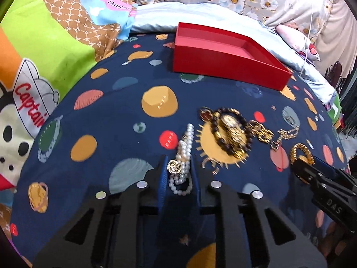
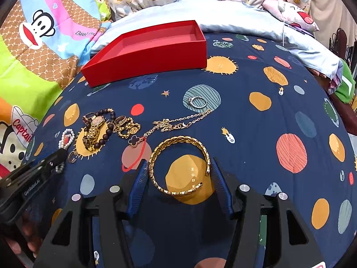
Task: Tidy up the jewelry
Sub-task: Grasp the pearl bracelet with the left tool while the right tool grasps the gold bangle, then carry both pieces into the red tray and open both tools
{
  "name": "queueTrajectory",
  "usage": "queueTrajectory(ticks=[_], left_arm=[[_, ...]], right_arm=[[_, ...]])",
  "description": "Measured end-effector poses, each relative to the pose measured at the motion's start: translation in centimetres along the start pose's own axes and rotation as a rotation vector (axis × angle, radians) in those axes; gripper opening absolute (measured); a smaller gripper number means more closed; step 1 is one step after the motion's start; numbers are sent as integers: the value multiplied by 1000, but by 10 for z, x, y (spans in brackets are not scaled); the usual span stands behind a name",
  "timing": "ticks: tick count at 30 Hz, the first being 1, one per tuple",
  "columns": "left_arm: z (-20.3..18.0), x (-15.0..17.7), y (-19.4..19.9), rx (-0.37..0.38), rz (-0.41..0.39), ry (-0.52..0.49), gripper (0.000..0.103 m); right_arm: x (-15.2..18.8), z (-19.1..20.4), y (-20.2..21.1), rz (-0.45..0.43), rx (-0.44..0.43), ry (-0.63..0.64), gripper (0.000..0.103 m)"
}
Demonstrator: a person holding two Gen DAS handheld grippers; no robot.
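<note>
Far off, the red box (image 2: 145,51) sits empty; left gripper (image 1: 179,172) pinches the pearl bracelet (image 1: 184,154), right gripper (image 2: 179,174) squeezes the gold bangle (image 2: 178,167), everything else waits.

Right gripper (image 2: 179,174) astride gold bangle (image 2: 178,163), pads touching its sides, bangle flat on navy planet sheet (image 2: 256,134), red box (image 2: 147,51) empty beyond, silver ring (image 2: 197,101) and gold chain (image 2: 178,122) between, left gripper (image 2: 59,156) on pearls (image 2: 66,139)
</note>
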State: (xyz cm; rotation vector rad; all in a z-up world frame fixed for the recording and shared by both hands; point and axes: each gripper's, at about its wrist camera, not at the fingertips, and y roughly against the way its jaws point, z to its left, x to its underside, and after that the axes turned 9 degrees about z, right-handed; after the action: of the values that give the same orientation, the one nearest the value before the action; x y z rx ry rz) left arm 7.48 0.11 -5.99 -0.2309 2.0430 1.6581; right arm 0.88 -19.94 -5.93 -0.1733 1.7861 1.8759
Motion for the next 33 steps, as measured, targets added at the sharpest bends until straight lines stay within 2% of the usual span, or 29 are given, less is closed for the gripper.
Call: queueTrajectory(ticks=[8, 13, 18, 24, 29, 33], left_arm=[[-3, 12, 24, 41, 2, 30, 14], [-6, 12, 51, 34, -34, 30, 14], [-10, -1, 73, 34, -74, 23, 14], [-19, -49, 90, 54, -148, -2, 14], [-33, -105, 85, 77, -194, -29, 14], [-45, -156, 64, 88, -225, -50, 14]], right_arm=[[8, -3, 15, -5, -44, -15, 55], [7, -5, 34, -36, -66, -12, 55], [-8, -2, 56, -86, -86, 9, 55], [-52, 3, 80, -179, -102, 65, 55], [-121, 0, 76, -222, -156, 70, 55], [-177, 2, 51, -224, -119, 93, 55]])
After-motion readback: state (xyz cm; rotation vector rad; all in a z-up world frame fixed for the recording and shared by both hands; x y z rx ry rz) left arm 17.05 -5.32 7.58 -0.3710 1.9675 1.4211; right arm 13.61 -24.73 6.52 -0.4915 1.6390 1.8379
